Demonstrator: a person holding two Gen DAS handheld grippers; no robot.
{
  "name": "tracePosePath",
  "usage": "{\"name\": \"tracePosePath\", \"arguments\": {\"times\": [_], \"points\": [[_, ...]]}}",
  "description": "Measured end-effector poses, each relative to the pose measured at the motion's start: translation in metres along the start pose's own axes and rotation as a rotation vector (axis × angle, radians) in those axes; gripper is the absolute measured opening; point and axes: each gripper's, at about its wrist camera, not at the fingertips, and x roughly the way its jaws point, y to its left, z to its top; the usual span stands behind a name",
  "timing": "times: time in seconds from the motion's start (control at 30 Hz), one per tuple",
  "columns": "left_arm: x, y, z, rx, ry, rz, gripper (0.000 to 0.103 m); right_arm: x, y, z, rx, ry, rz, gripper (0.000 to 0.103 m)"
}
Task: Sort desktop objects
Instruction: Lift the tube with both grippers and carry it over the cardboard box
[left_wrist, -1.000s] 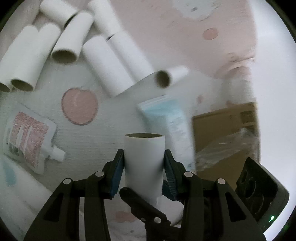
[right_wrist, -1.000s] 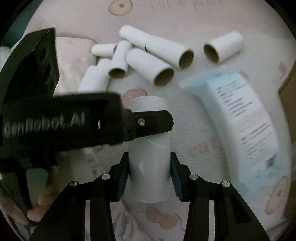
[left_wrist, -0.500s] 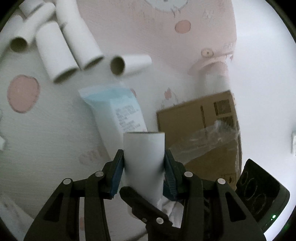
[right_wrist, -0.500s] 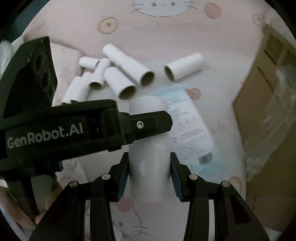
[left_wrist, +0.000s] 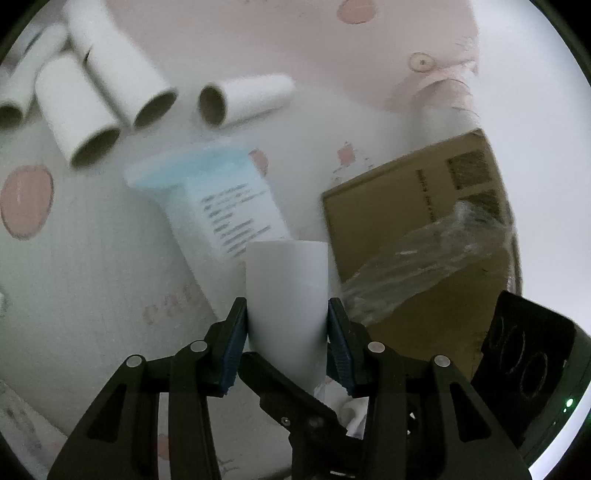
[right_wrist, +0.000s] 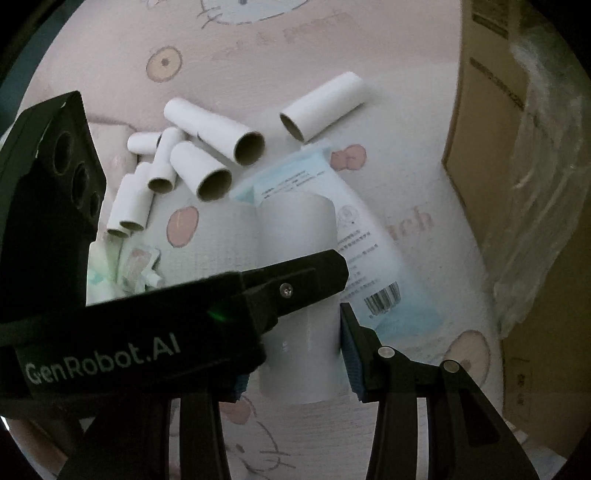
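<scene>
Two handheld grippers, both closed on white paper tube held upright over a pale cloth (left_wrist: 92, 280) printed with pink cartoon shapes; left gripper (left_wrist: 286, 308) with blue pads pressed against the tube (left_wrist: 286, 280) on either side, near its lower half; right gripper (right_wrist: 299, 332) clamped lower on the same white column, one pad visible against its right flank, the other hidden behind the black body of the left gripper crossing in front; faint seam across the column in the right wrist view, so possibly two tubes nested end to end rather than one; not possible to tell.

Long axis of the tube running straight up and away from both pairs of jaws, open rim at the far end.

Key relation for the coming move: brown cardboard box (left_wrist: 406, 206) just to the right of the held tube in both views, draped with crumpled clear plastic film (left_wrist: 424, 258); probably the drop-off place, judging by the task; left gripper gripping the end of the tube nearer the rim.

Far left: loose heap of similar white tubes (left_wrist: 92, 110), lying flat, open ends toward the cameras; one lone tube (left_wrist: 243, 96) slightly apart, to the right of the heap.

Between heap and box, directly beyond the jaws: flat blue-and-white packet (left_wrist: 229, 199) with printed text, lying on the cloth, untouched.
</scene>
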Motion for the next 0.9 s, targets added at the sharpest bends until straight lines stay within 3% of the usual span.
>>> {"name": "tracePosePath", "arguments": {"times": [0.13, 0.3, 0.53, 0.7, 0.9], "points": [[-0.027, -0.028, 0.002, 0.075, -0.061, 0.041, 0.046, -0.022, 0.000, 0.004, 0.014, -0.047, 0.046, 0.040], [-0.074, -0.062, 0.004, 0.098, -0.166, 0.054, 0.046, -0.074, 0.013, 0.012, -0.027, -0.171, 0.103, 0.040], [-0.128, -0.122, -0.002, 0.219, -0.284, 0.078, 0.046, -0.142, 0.034, 0.016, -0.128, -0.327, 0.089, 0.040], [-0.139, -0.149, -0.002, 0.254, -0.294, 0.116, 0.046, -0.176, 0.040, 0.019, -0.150, -0.399, 0.090, 0.040], [-0.143, -0.165, -0.004, 0.244, -0.265, 0.164, 0.047, -0.195, 0.038, 0.019, -0.191, -0.420, 0.070, 0.040]]}}
